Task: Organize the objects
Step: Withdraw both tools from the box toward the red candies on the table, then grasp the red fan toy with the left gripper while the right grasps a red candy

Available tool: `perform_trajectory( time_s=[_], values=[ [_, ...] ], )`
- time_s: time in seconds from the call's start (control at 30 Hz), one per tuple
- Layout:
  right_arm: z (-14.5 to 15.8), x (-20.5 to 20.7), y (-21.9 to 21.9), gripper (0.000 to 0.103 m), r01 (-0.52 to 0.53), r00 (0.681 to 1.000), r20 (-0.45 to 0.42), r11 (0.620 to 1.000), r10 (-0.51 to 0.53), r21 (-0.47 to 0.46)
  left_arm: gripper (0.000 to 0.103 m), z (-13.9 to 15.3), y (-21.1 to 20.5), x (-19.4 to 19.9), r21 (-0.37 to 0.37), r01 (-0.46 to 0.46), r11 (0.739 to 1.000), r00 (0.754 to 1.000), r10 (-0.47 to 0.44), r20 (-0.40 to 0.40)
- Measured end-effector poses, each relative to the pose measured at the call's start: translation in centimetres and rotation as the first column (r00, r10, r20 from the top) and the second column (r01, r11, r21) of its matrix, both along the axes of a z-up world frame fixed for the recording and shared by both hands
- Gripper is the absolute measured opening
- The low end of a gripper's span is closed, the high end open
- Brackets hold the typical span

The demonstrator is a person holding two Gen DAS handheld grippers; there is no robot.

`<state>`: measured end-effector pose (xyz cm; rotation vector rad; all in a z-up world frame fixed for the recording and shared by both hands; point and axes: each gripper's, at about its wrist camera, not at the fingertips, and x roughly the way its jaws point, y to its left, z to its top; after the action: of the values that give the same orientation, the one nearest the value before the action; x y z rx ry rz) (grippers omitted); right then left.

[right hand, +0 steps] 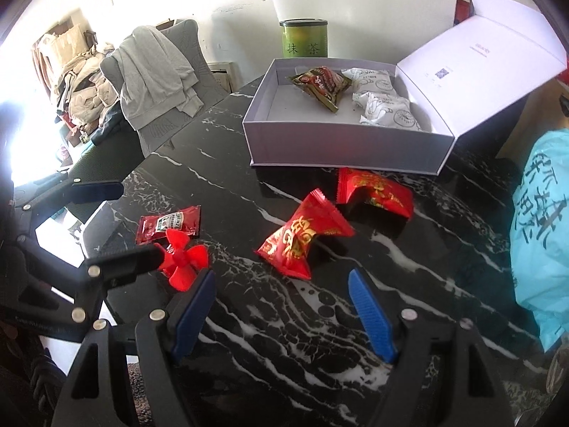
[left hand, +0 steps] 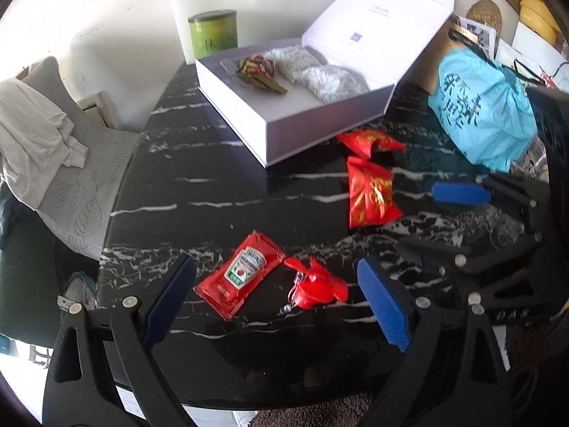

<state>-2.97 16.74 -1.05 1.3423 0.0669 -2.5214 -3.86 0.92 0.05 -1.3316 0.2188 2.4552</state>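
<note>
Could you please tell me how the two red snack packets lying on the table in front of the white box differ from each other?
The nearer red packet lies out on the dark table, clear of the white box; the farther red packet sits right against the box's front wall. The nearer packet lies skewed, one crimped end pointing at the box, while the farther packet lies roughly along that wall. The nearer packet is closer to the right gripper. Both are red with gold print, puffy and sealed.

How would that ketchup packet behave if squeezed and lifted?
The ketchup packet lies flat and looks soft, so it would probably sag when lifted. Its glossy film may slip between pads. It is thin, so it seems light and could slide on the shiny marble table.
</note>
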Motion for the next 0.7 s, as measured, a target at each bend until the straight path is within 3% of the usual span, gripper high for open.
perform_trajectory(
  time_s=[0.13,0.43,0.7],
  values=[
    [-0.2,-0.4,-0.1,0.078,0.009,1.000,-0.017,1.000,-0.009,0.007,0.092,-0.5,0.0,0.2,-0.038,0.000,0.999,1.000,0.000,-0.009],
    [-1.4,-3.4,0.4,0.078,0.104,0.994,0.036,0.994,-0.103,-0.035,0.092,-2.1,-0.1,-0.5,0.013,-0.015,1.000,0.997,0.014,0.074],
    [-3.3,-5.4,-0.1,0.078,0.127,0.988,0.087,0.992,-0.126,0.000,0.092,-2.8,0.5,-0.4,0.027,-0.018,0.999,0.995,0.015,0.096]
  ],
)
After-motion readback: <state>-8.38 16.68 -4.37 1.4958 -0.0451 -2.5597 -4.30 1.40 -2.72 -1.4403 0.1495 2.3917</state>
